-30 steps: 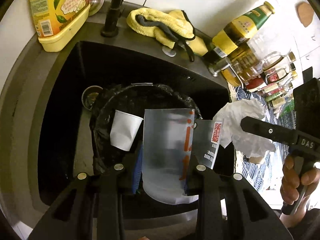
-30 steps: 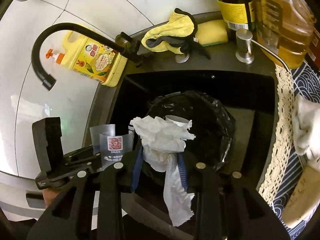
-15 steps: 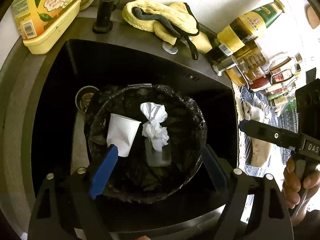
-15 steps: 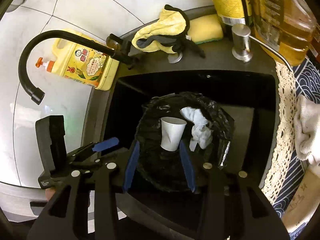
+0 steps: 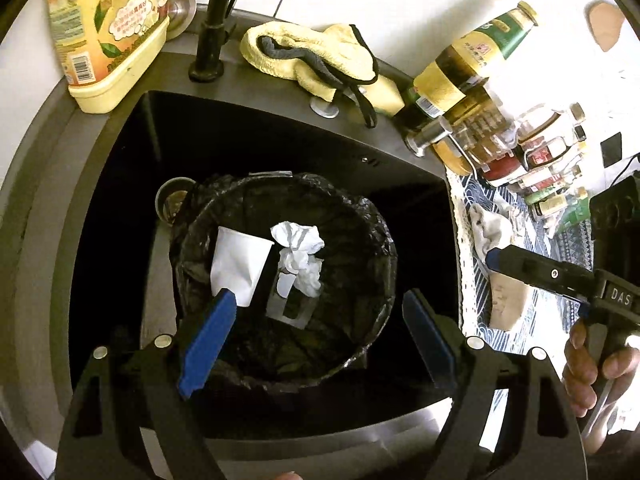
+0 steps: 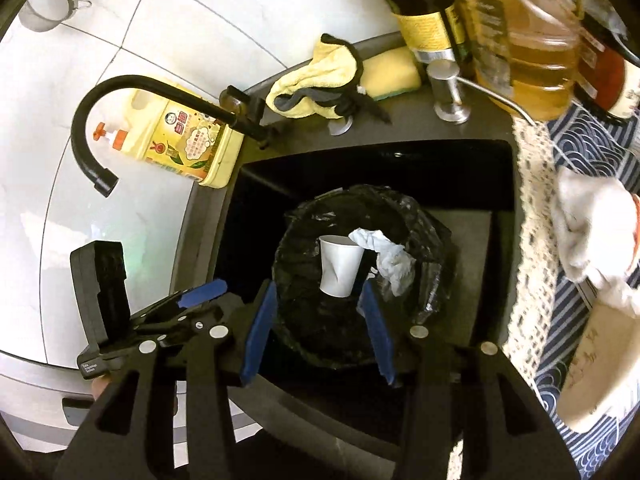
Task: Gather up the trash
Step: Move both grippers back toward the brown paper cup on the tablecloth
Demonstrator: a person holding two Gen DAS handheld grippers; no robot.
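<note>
The trash lies inside a bin lined with a black bag, which stands in the dark sink. Three pieces show in it: a white paper cup lying on its side toward the left, a crumpled white tissue just right of the cup, and a clear plastic packet beneath the tissue, touching both. In the right wrist view the same cup and tissue sit in the middle of the bag.

The left tool hangs above the near rim of the bin with its blue pads spread wide; nothing is between them. The right tool also hangs over the bin; its jaws have just been opening and stand partly apart, with nothing gripped. Each tool appears in the other's view, at the side, and a hand grips the right tool's handle.

On the grey bench behind the sink, a black faucet rises at the rim, with a yellow detergent bottle to its left. A yellow cloth with dark trim lies right of the faucet, and a yellow sponge sits just beside it. Further right stand a green-labelled bottle, a jug of oil and a cluster of small jars. A blue patterned mat with a lace edge covers the bench to the right of the sink, and a white rag lies on it
</note>
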